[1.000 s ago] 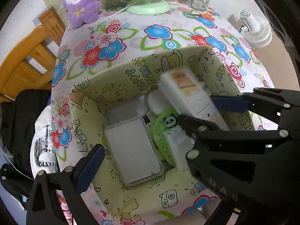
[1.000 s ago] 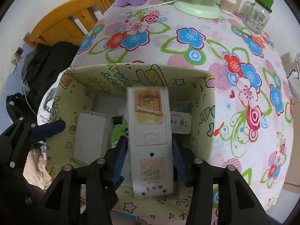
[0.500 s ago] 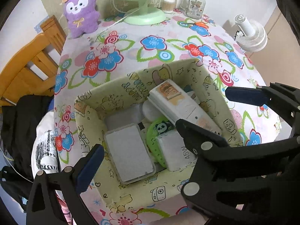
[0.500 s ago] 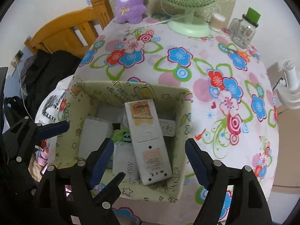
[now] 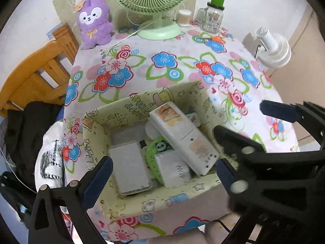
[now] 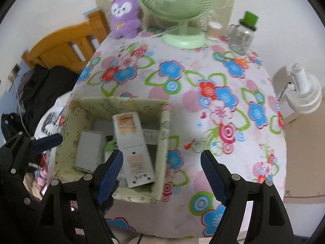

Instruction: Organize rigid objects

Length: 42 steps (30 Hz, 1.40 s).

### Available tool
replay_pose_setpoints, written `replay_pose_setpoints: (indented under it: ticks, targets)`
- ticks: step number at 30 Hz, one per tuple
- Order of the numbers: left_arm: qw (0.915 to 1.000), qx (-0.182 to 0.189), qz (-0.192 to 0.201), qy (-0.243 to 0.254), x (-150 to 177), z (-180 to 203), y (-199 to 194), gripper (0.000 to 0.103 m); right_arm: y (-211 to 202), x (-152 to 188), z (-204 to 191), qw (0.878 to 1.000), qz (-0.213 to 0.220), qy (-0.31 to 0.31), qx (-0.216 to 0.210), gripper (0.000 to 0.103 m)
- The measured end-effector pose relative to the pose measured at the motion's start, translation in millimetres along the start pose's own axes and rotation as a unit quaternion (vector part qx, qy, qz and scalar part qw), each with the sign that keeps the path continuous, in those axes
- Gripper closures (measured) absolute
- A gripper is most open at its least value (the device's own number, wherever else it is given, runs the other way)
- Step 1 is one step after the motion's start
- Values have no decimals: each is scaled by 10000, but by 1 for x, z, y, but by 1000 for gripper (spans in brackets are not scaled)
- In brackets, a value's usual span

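Because the long white remote (image 5: 183,137) is longer than the free room on the bottom of the cartoon-printed box (image 5: 113,113), it lies slanted on top of the other things, its far end resting near the far wall and its near end over the small white block (image 5: 172,168) and the green panda disc (image 5: 156,148); the flat white case (image 5: 130,167) lies beside them on the left. From the left wrist view the left gripper (image 5: 162,171) hangs over the near side of the box with its fingers spread wide, one blue pad on each side, and nothing is between them. The right gripper enters this view from the right, also apart from the remote. In the right wrist view, which is somewhat blurred, the right gripper (image 6: 161,168) has just been opening and its jaws now stand wide, empty, above the near right corner of the box; the remote (image 6: 133,148) lies loose inside and no pad touches it. I judge that this piece is now put away and both hands are free for the next one. On the far side of the flowered tablecloth (image 6: 203,71) stand a green fan (image 6: 178,4), a purple plush toy (image 6: 124,14) and a glass jar (image 6: 242,34), well apart from the box.
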<state>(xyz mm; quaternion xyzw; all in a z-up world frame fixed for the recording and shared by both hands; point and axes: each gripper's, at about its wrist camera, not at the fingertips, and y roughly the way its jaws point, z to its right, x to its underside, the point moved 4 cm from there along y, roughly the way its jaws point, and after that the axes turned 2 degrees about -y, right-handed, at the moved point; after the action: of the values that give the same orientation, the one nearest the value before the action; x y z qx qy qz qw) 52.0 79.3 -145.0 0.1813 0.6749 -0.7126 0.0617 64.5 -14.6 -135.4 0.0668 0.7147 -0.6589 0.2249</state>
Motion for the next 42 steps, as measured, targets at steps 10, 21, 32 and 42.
replay_pose_setpoints:
  ticks: [10,21,32,42]
  targets:
    - [9972,-432,350,-501,-18,9,-30,1,-33,-5,49,9994,253,195,-120,22]
    - [9932,-570,619,-801,-33,35,-53,1,-67,-8,96,9984,503,229,-72,22]
    - [9889,-518,1004,-961,-46,56,-88,0,-107,-10,129,9958,854,311,61,22]
    - [9830,-466,1354,-1146,-45,64,-118,0,-135,-3,145,9922,1132,384,348,22]
